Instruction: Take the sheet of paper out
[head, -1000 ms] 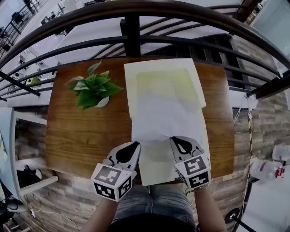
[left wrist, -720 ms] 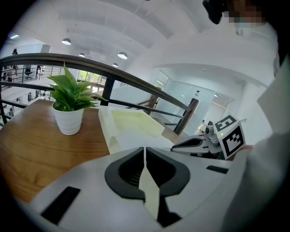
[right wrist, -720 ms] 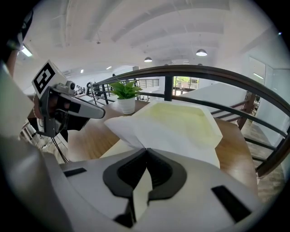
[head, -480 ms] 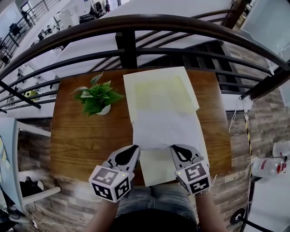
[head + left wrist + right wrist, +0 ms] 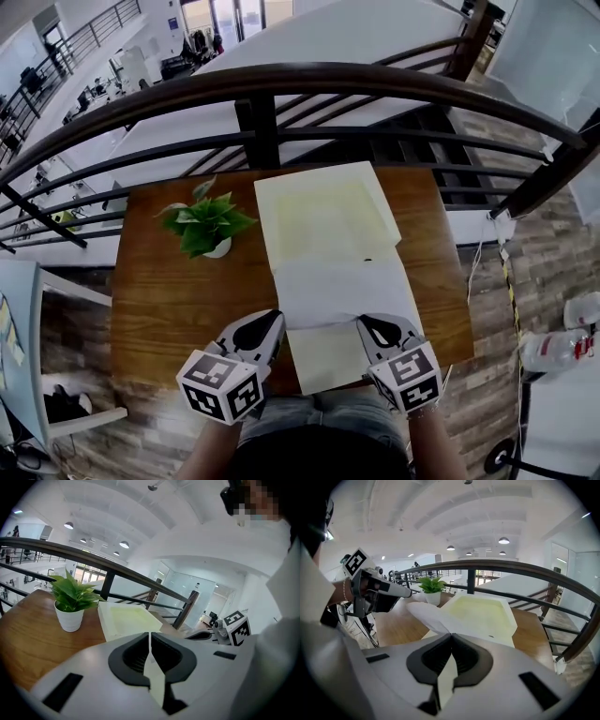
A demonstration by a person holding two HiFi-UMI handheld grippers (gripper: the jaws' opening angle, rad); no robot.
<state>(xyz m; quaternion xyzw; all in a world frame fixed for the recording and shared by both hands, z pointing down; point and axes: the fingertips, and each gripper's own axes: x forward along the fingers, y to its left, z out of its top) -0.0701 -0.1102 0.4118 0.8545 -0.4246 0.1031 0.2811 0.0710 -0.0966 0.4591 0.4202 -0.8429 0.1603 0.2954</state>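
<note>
A pale yellow folder (image 5: pixel 323 214) lies lengthwise on the wooden table (image 5: pixel 178 300). A white sheet of paper (image 5: pixel 342 289) lies over its middle, and the sheet's near edge is lifted off the folder. My left gripper (image 5: pixel 271 325) is shut on the near left corner of the sheet. My right gripper (image 5: pixel 368 325) is shut on the near right corner. In the left gripper view the jaws (image 5: pixel 150 641) pinch a thin strip of paper. In the right gripper view the sheet (image 5: pixel 426 615) slopes up from the folder (image 5: pixel 480 613) into the shut jaws (image 5: pixel 451 640).
A small green plant in a white pot (image 5: pixel 206 227) stands on the table left of the folder. A dark metal railing (image 5: pixel 262 112) runs along the table's far side, with an open drop beyond it. The person's knees are at the table's near edge.
Both grippers have risen and drawn back toward the person with the sheet's near edge. More of the yellow folder shows beyond the sheet.
</note>
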